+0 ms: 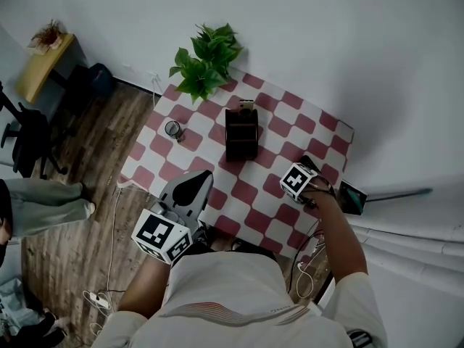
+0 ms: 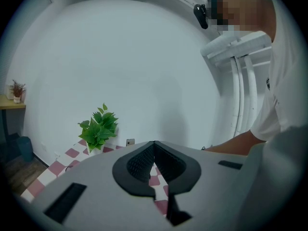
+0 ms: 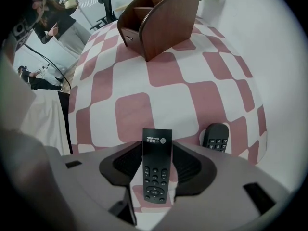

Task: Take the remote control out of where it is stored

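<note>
The right gripper [image 3: 156, 152] points straight down over the table's near right corner. Its jaws stand wide, closed on the sides of the slim black rectangular remote control [image 3: 156, 170], which faces buttons-out and is already clear of its store. The left gripper [image 2: 154, 144] sits level at the near edge, jaws together on nothing.

Below is the red-and-white chequered tablecloth [image 3: 192, 90]. The dark brown wooden compartment holder [image 3: 163, 20] stands well apart at mid-table. A shorter black round-ended remote [image 3: 215, 137] lies just beside the spot below the jaws.

The step in hand looks like the set-down. Lower until the remote's bottom end meets the cloth, keep it off the second remote, tip it flat, and only then part the jaws.
</note>
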A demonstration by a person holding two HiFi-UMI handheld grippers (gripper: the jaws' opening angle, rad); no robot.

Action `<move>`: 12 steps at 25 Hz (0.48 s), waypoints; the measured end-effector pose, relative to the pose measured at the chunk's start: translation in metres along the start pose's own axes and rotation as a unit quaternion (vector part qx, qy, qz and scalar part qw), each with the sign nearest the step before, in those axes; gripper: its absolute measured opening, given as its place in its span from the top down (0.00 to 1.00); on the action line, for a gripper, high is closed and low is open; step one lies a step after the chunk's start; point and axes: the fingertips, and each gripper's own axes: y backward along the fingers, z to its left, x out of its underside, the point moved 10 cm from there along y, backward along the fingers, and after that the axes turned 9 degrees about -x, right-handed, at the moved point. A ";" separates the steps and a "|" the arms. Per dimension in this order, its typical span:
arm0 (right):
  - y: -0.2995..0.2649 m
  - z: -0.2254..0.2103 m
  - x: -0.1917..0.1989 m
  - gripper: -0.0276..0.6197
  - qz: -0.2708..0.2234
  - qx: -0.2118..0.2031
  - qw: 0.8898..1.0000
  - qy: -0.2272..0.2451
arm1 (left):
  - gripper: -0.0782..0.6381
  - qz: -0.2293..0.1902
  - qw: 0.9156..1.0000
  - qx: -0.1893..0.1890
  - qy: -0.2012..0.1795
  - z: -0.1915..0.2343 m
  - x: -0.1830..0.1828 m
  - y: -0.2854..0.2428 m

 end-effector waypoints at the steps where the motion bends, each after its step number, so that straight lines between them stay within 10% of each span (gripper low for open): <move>1: 0.001 0.000 0.001 0.66 -0.005 -0.002 1.000 -0.002 | 0.88 0.000 1.000 0.000 0.000 0.000 -0.001 0.000; 8: 0.065 0.009 0.005 0.62 -0.110 0.040 0.993 -0.021 | 0.88 -0.008 1.000 0.010 -0.001 -0.001 -0.003 0.000; 12: 0.121 0.029 0.007 0.63 -0.224 0.067 0.971 -0.043 | 0.88 -0.018 1.000 0.018 -0.002 -0.001 -0.009 0.001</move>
